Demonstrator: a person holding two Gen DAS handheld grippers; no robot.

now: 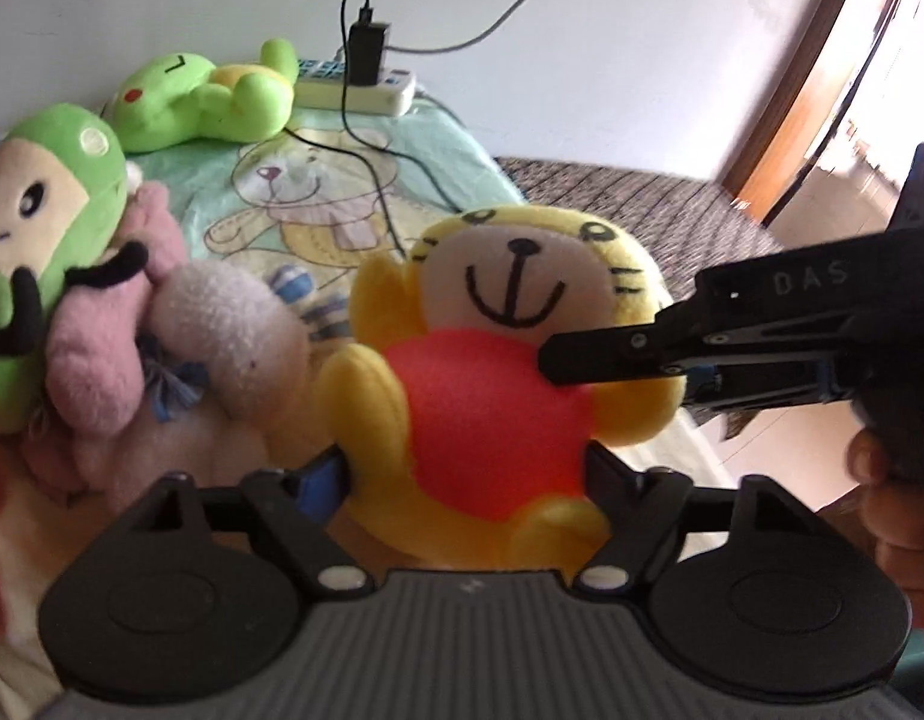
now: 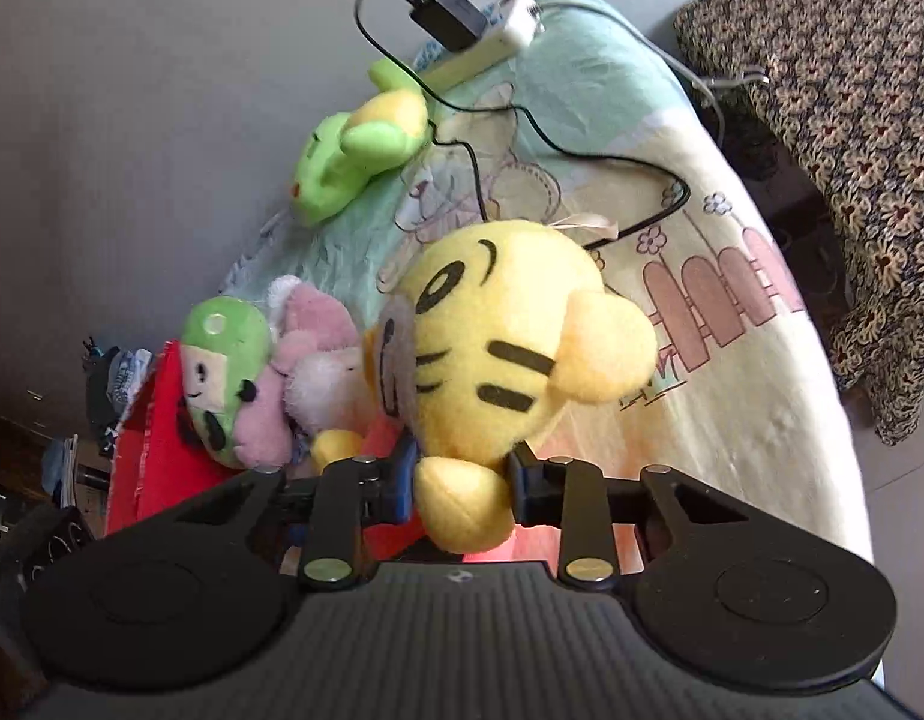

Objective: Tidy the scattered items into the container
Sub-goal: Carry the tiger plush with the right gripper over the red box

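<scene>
Yellow tiger plush (image 1: 498,360) at frame centre, pinched at lower body by left tongs (image 1: 465,474) and at arm by right tongs (image 2: 462,483). Pink plush (image 1: 180,348), green-hooded doll (image 1: 42,228) crowd left; green frog plush (image 1: 198,102), power strip (image 1: 366,87), black cable (image 1: 372,180) on bed (image 1: 462,156) behind.

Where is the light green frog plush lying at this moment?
The light green frog plush lies far back on the cartoon bedsheet by the wall, upper left in the left wrist view, beside the white power strip.

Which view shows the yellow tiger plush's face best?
The left wrist view: the yellow tiger plush faces the camera, smile and red belly plain, between the left gripper fingers, with the right gripper at its side. The right wrist view shows only the striped side of its head.
</scene>
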